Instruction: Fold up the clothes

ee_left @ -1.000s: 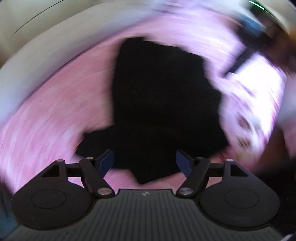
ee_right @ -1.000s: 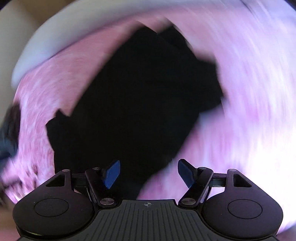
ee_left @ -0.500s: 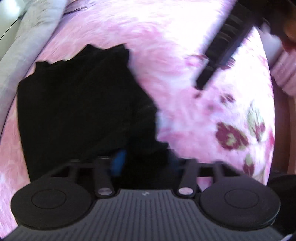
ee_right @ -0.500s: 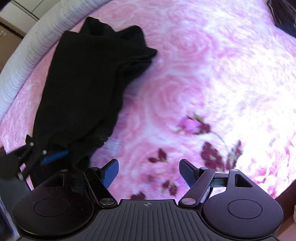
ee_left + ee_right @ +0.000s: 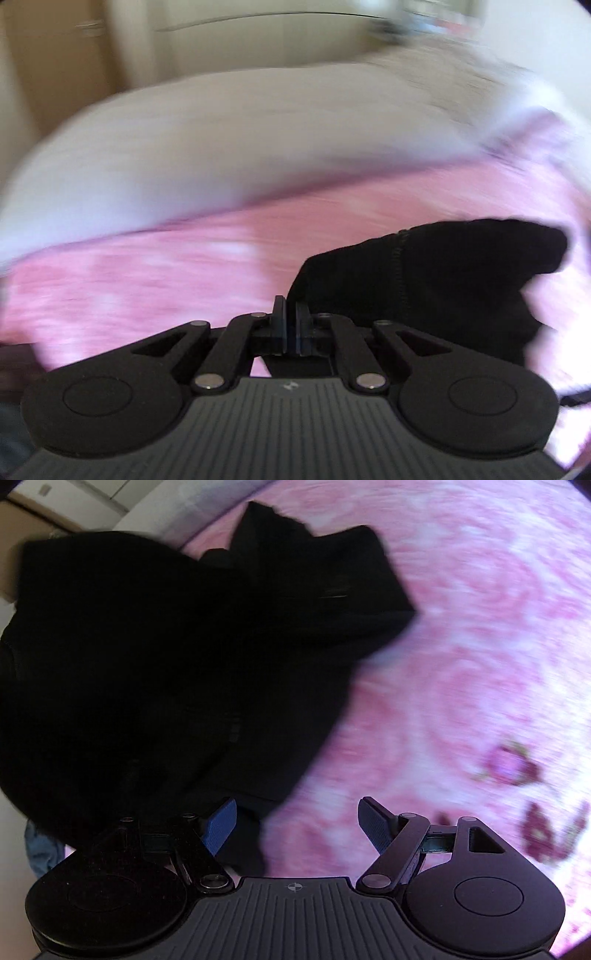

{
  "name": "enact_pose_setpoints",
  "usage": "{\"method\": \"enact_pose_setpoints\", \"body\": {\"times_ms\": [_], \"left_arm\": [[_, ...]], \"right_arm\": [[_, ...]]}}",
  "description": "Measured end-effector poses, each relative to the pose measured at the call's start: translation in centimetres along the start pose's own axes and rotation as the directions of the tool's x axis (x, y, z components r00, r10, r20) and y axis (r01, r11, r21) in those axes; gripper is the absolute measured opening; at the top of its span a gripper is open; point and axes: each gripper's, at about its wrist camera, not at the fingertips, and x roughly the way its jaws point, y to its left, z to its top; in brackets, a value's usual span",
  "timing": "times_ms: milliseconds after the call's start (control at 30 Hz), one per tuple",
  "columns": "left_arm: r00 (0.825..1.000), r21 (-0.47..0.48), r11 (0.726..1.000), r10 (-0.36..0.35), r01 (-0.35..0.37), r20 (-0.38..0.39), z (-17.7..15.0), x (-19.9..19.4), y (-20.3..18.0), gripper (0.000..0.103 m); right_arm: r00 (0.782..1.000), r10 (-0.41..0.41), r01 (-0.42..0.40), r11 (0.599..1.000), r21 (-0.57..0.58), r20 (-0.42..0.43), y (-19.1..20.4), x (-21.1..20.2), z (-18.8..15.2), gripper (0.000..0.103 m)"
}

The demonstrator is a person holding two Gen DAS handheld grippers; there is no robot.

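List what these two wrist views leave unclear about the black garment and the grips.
- Left wrist view: the left hand-held gripper has its jaws together beside the black garment; whether cloth is pinched cannot be told.
- Right wrist view: the garment's left side is cut off by the edge; its folds are lost in blackness.
- Both views: the pink bedspread pattern is motion-blurred.
- Right hand-held gripper is open.

Both fisheye views were motion-smeared and bowed at their rims. Glare washed out the pink bedspread (image 5: 461,657) right of each gripper; the black garment (image 5: 166,672) showed almost no detail.
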Motion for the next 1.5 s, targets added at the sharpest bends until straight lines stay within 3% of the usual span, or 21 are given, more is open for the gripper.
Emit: {"method": "enact_pose_setpoints", "body": {"times_ms": [100,167,233,300,367,400,433,467,567,700,833,933,967,1000,1033,1233,1333,1467,1500], "left_arm": [[0.989,-0.132,0.98,0.146,-0.148,-0.03,-1.1,1.2,6.4,0.0],[0.983,-0.209,0.961,0.167,-0.179,-0.076,-2.8,1.5,9.1,0.0],[0.979,-0.223,0.955,0.174,-0.194,-0.107,-5.1,1.4,10.0,0.001],[0.985,-0.139,0.979,0.138,-0.151,-0.104,-6.9,1.2,8.6,0.004],[0.992,-0.064,0.995,0.064,-0.071,-0.106,-8.4,1.3,6.7,0.018],[0.994,-0.019,1.0,0.02,-0.022,-0.111,-9.2,1.7,5.3,0.031],[0.993,0.029,0.999,-0.025,0.028,-0.118,-10.0,2.2,3.7,0.038],[0.99,0.082,0.994,-0.062,0.073,-0.126,-10.6,2.5,2.2,0.039],[0.969,0.28,0.935,-0.176,0.219,-0.171,-12.9,4.2,-3.1,0.042],[0.946,0.491,0.809,-0.266,0.323,-0.186,-13.5,5.9,-8.4,0.05],[0.943,0.547,0.769,-0.276,0.332,-0.185,-11.9,8.4,-10.4,0.054],[0.947,0.573,0.754,-0.279,0.319,-0.161,-9.2,10.7,-12.0,0.061],[0.947,0.585,0.746,-0.282,0.318,-0.155,-8.2,11.6,-12.8,0.061],[0.945,0.6,0.732,-0.287,0.322,-0.157,-6.9,12.7,-13.8,0.062],[0.943,0.617,0.716,-0.293,0.328,-0.161,-5.7,13.8,-14.9,0.062],[0.912,0.756,0.548,-0.378,0.357,-0.156,2.2,21.1,-23.8,0.063],[0.891,0.765,0.51,-0.417,0.394,-0.181,5.1,25.6,-28.7,0.065],[0.852,0.739,0.461,-0.434,0.491,-0.295,5.9,31.0,-33.9,0.065],[0.85,0.743,0.441,-0.408,0.504,-0.334,5.6,32.4,-35.2,0.063]], "right_arm": [[1.0,0.012,-0.012,1.0,-0.005,0.005,1.6,0.9,0.0,0.077],[1.0,0.015,-0.015,1.0,-0.005,0.001,2.6,1.7,-0.1,0.077],[1.0,0.005,-0.005,1.0,-0.01,-0.004,3.4,2.4,-0.2,0.077],[1.0,-0.015,0.015,1.0,-0.007,-0.003,3.8,3.0,-0.2,0.077],[1.0,-0.031,0.031,0.999,0.017,0.004,3.8,3.4,0.0,0.077],[0.999,-0.037,0.037,0.999,0.033,0.005,3.8,3.7,0.1,0.077],[0.999,-0.046,0.046,0.998,0.049,0.006,3.7,4.0,0.2,0.078],[0.998,-0.06,0.059,0.996,0.064,0.008,3.6,4.3,0.2,0.078],[0.994,-0.102,0.096,0.985,0.14,0.036,3.2,4.4,0.0,0.078],[0.989,-0.117,0.09,0.959,0.267,0.087,1.7,4.7,-0.4,0.078],[0.989,-0.073,0.035,0.957,0.288,0.125,0.8,6.4,-0.3,0.078],[0.988,-0.03,-0.015,0.957,0.289,0.149,0.4,8.0,-0.1,0.077],[0.989,-0.026,-0.017,0.958,0.285,0.146,0.1,8.2,0.1,0.062],[0.99,-0.022,-0.018,0.959,0.282,0.139,-0.1,8.3,0.4,0.019],[0.992,0.011,-0.047,0.958,0.283,0.127,-0.7,8.4,0.8,0.006],[0.989,0.108,-0.115,0.991,0.064,0.101,-1.9,5.9,2.5,0.006],[0.983,0.147,-0.157,0.985,0.077,0.112,-3.0,5.5,2.1,0.006],[0.971,0.193,-0.214,0.964,0.16,0.14,-4.8,5.5,0.4,0.005],[0.969,0.201,-0.225,0.959,0.173,0.144,-5.4,5.4,0.1,0.005]]}}
